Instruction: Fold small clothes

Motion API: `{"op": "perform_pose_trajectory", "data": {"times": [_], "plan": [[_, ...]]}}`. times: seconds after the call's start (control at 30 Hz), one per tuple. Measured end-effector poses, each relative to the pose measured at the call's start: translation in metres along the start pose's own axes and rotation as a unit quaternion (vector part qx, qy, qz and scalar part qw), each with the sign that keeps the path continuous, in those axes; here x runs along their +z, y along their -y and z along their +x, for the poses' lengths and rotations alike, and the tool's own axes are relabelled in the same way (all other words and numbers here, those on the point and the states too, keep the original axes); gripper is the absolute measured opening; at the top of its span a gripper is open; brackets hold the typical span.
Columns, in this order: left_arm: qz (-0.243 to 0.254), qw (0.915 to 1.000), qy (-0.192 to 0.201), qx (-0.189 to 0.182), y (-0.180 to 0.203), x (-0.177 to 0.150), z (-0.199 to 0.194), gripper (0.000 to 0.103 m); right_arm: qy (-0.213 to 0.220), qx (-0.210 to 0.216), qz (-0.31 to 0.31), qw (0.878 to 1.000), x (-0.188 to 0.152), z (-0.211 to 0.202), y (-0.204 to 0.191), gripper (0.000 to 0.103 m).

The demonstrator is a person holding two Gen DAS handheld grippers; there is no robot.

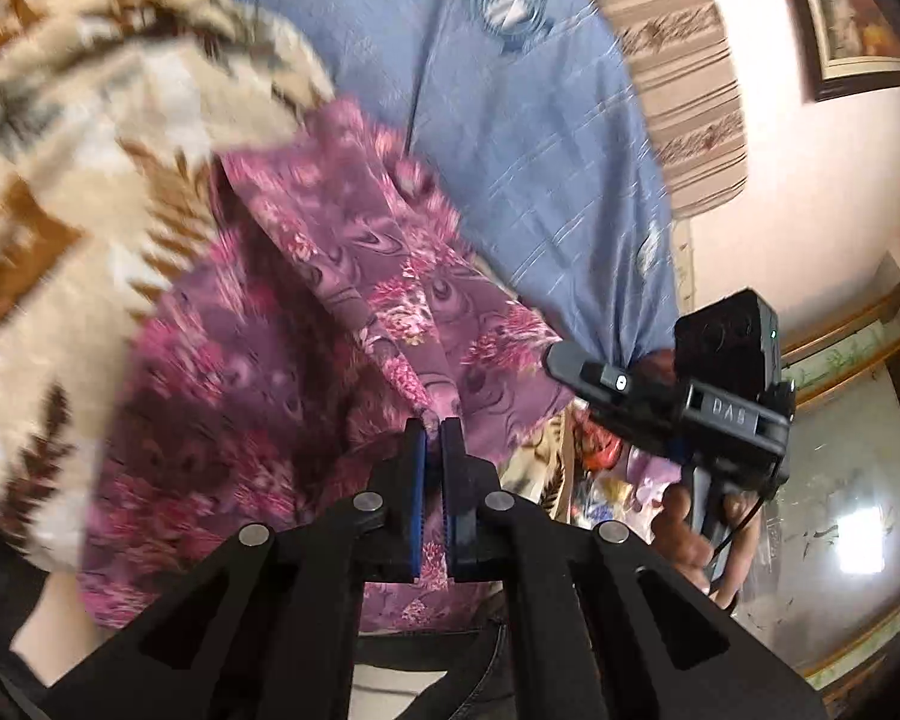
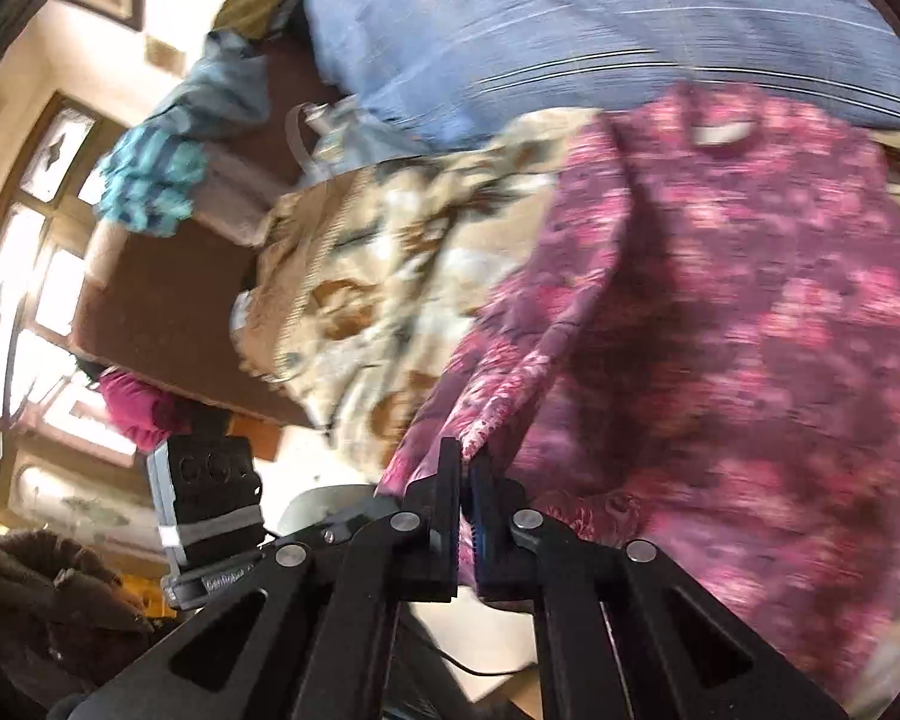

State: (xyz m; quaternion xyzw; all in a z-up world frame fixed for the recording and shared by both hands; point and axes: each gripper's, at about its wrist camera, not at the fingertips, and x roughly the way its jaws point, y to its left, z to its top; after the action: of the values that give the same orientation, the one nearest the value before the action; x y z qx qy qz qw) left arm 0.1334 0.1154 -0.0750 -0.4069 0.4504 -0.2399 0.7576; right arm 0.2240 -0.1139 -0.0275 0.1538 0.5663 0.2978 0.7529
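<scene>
The left gripper (image 1: 433,429) pinches one edge of the purple flowery cloth (image 1: 282,324). The right gripper (image 2: 465,459) pinches another edge of it. The cloth hangs between them over a cream leafy blanket (image 1: 72,138), next to a blue sheet (image 1: 510,120).

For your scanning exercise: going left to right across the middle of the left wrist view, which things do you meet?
Beige leaf-print blanket → purple floral garment → blue cloth → right gripper → mirror.
</scene>
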Motion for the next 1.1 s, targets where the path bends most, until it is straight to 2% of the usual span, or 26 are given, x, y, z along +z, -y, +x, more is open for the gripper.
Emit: {"op": "perform_pose_trajectory", "data": {"times": [0.07,0.13,0.17,0.2,0.23,0.27,0.3,0.33,0.43,0.47,0.53,0.6,0.67,0.7,0.73,0.77,0.8,0.87,0.97,1.1], "plan": [[-0.002,0.9998,-0.017,0.012,-0.011,-0.003,0.025,0.004,-0.005,-0.02,0.023,1.0,0.001,0.009,0.027,0.008],[-0.006,0.9979,-0.044,0.048,-0.024,-0.007,0.047,0.004,-0.01,-0.048,0.023,0.999,0.001,0.026,0.052,0.01],[-0.015,0.9965,-0.053,0.062,-0.032,-0.012,0.051,0.004,-0.009,-0.055,0.026,0.998,-0.004,0.033,0.066,0.017],[-0.023,0.9961,-0.056,0.065,-0.036,-0.017,0.048,0.004,-0.006,-0.054,0.031,0.998,-0.011,0.033,0.074,0.033],[-0.023,0.9968,-0.053,0.055,-0.038,-0.022,0.041,0.007,0.008,-0.048,0.038,0.998,-0.022,0.029,0.076,0.04],[-0.016,0.9978,-0.042,0.048,-0.038,-0.027,0.031,0.021,0.023,-0.036,0.036,0.998,-0.031,0.02,0.077,0.052],[-0.014,0.9982,-0.031,0.049,-0.038,-0.032,0.02,0.032,0.053,-0.002,0.029,0.998,-0.052,0.009,0.075,0.058],[-0.02,0.9983,-0.018,0.052,-0.041,-0.036,0.011,0.052,0.067,0.018,0.025,0.997,-0.066,0.001,0.075,0.064],[-0.028,0.9984,-0.016,0.047,-0.045,-0.041,0.005,0.054,0.083,0.052,-0.016,0.995,-0.1,-0.006,0.063,0.064],[-0.025,0.9984,-0.014,0.048,-0.044,-0.043,0.007,0.054,0.081,0.05,-0.034,0.995,-0.105,0.0,0.056,0.064],[-0.016,0.9974,-0.01,0.069,-0.04,-0.04,0.012,0.054,0.061,0.027,-0.059,0.996,-0.104,0.02,0.049,0.064],[-0.011,0.9983,-0.001,0.057,-0.037,-0.037,0.017,0.054,0.046,0.008,-0.072,0.996,-0.094,0.037,0.045,0.063],[-0.01,0.9987,-0.003,0.049,-0.038,-0.03,0.028,0.054,0.024,0.02,-0.095,0.995,-0.083,0.054,0.041,0.063],[-0.009,0.9987,-0.016,0.047,-0.041,-0.027,0.037,0.054,0.013,0.02,-0.115,0.993,-0.078,0.065,0.035,0.058],[-0.014,0.9983,-0.027,0.05,-0.044,-0.025,0.047,0.041,0.009,0.011,-0.124,0.992,-0.077,0.072,0.034,0.051],[-0.021,0.9977,-0.036,0.054,-0.047,-0.026,0.05,0.014,-0.004,0.002,-0.126,0.992,-0.076,0.079,0.033,0.028],[-0.026,0.9975,-0.045,0.047,-0.049,-0.028,0.053,0.009,-0.019,0.012,-0.113,0.993,-0.076,0.082,0.033,0.013],[-0.021,0.9988,-0.04,0.018,-0.043,-0.033,0.046,0.009,-0.007,0.016,-0.114,0.993,-0.083,0.072,0.027,0.013],[0.01,0.9996,-0.025,-0.009,-0.019,-0.038,0.03,0.009,0.026,0.019,-0.109,0.994,-0.099,0.029,0.018,0.013],[0.047,0.9988,-0.014,0.004,0.013,-0.041,0.022,0.009,0.05,-0.001,-0.066,0.997,-0.106,-0.019,0.025,0.014]]}}
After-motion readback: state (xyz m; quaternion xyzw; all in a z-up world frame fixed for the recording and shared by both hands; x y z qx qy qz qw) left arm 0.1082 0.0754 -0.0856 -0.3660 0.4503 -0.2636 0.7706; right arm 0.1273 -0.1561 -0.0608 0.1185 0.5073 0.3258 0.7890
